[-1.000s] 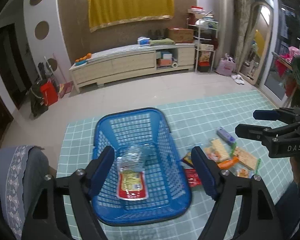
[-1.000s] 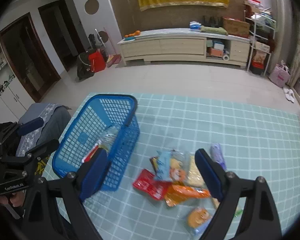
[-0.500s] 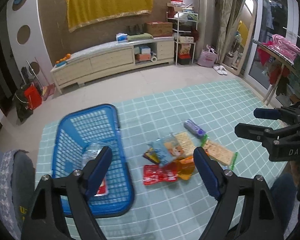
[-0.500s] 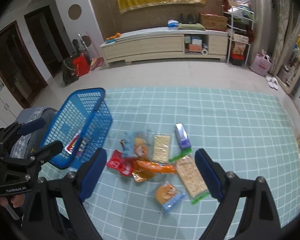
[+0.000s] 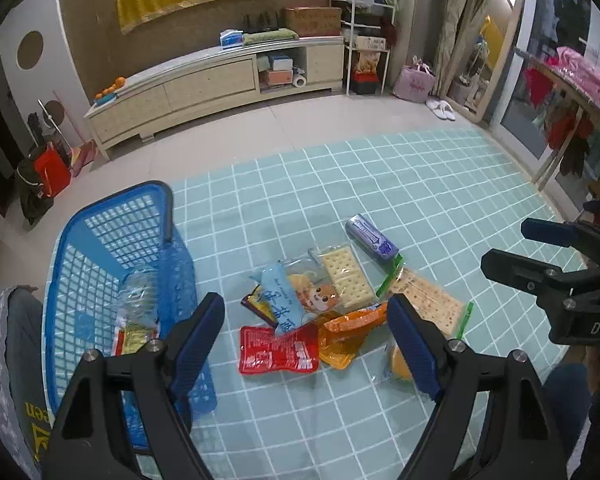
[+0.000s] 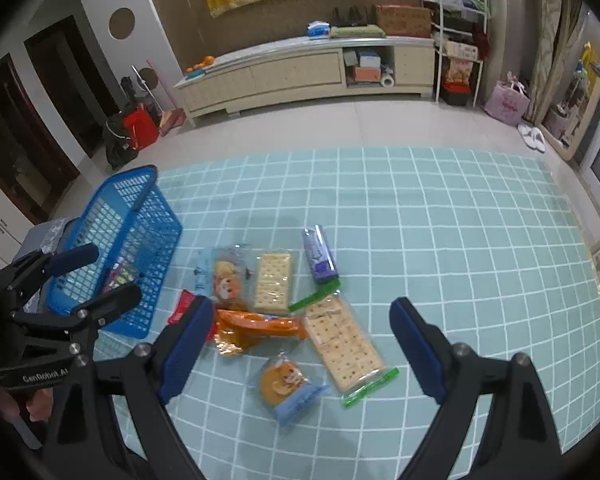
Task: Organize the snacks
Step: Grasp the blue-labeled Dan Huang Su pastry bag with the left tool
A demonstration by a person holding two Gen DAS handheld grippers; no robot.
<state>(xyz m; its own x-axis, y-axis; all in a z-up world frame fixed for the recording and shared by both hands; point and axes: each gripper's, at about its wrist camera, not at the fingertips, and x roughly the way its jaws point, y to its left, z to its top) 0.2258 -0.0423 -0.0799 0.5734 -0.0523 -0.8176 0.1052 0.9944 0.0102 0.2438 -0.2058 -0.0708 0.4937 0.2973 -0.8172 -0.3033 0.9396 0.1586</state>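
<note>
On my left the blue basket [image 6: 116,256] stands as a wall beside the snack pile [image 6: 284,304], just beside its red packet [image 5: 278,350]. To the right and beyond the pile, the teal checked mat [image 6: 460,240] is bare, so I can pass there freely.

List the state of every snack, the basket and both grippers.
Basket: upright, two packets inside.
Red pouch: flat on mat.
Orange pouch: on mat, beside red pouch.
Purple pack: flat, apart.
Long cracker bag: flat, sealed.
Left gripper: open, empty.
Right gripper: open, empty.
</note>
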